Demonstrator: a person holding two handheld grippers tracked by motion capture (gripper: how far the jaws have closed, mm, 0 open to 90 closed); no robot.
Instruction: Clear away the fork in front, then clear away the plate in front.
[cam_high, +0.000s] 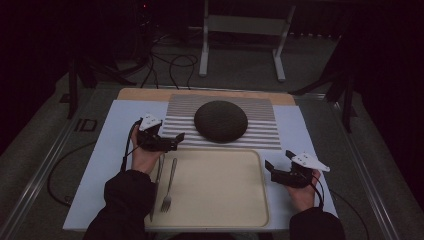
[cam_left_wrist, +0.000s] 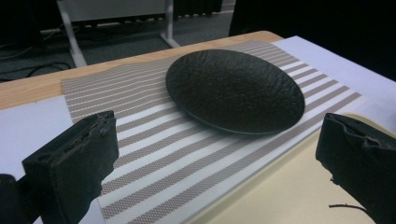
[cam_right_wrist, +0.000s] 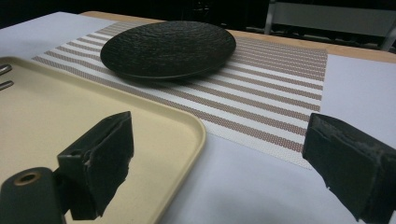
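A black textured plate (cam_high: 220, 120) (cam_left_wrist: 235, 88) (cam_right_wrist: 168, 47) rests on a striped placemat (cam_high: 265, 134) (cam_left_wrist: 159, 154) (cam_right_wrist: 275, 93). In front of it lies a cream tray (cam_high: 220, 190) (cam_left_wrist: 275, 196) (cam_right_wrist: 46, 116) with a fork (cam_high: 168, 186) and a knife (cam_high: 156, 186) at its left side. My left gripper (cam_high: 172, 140) (cam_left_wrist: 217, 161) is open, held left of the plate above the mat's near left corner. My right gripper (cam_high: 276, 168) (cam_right_wrist: 219, 163) is open beside the tray's right edge. Neither holds anything.
A white sheet (cam_high: 100, 165) covers the table under the mat and tray, with a wooden strip (cam_high: 145, 93) at the far edge. Beyond the table stand a metal frame (cam_high: 240, 30) and loose cables (cam_high: 170, 62) on the floor.
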